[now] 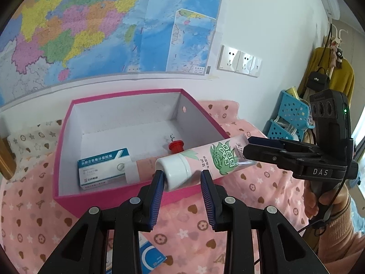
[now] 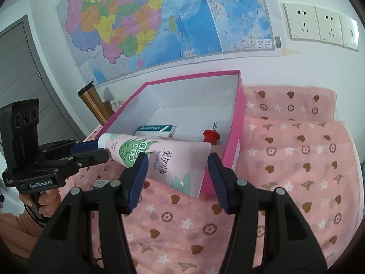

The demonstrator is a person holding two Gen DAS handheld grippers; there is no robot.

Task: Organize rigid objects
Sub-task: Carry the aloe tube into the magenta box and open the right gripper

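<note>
A pink hand-cream tube (image 1: 205, 159) with a white cap lies tilted over the near rim of the pink box (image 1: 66, 134). My left gripper (image 1: 182, 178) is open, its fingers on either side of the cap. My right gripper (image 2: 178, 171) is open around the tube's flat crimped end (image 2: 182, 171); the left wrist view shows it (image 1: 246, 150) at that end. Inside the box lie a blue-and-white medicine carton (image 1: 102, 166) and a small red stopper (image 1: 175, 147). The box (image 2: 238, 118) also shows in the right wrist view.
The box stands on a pink patterned cloth (image 2: 296, 159) against a white wall with a map. Another blue-and-white carton (image 1: 150, 258) lies on the cloth under my left gripper. A gold tumbler (image 2: 93, 105) stands left of the box. Blue baskets (image 1: 289, 118) stand at the right.
</note>
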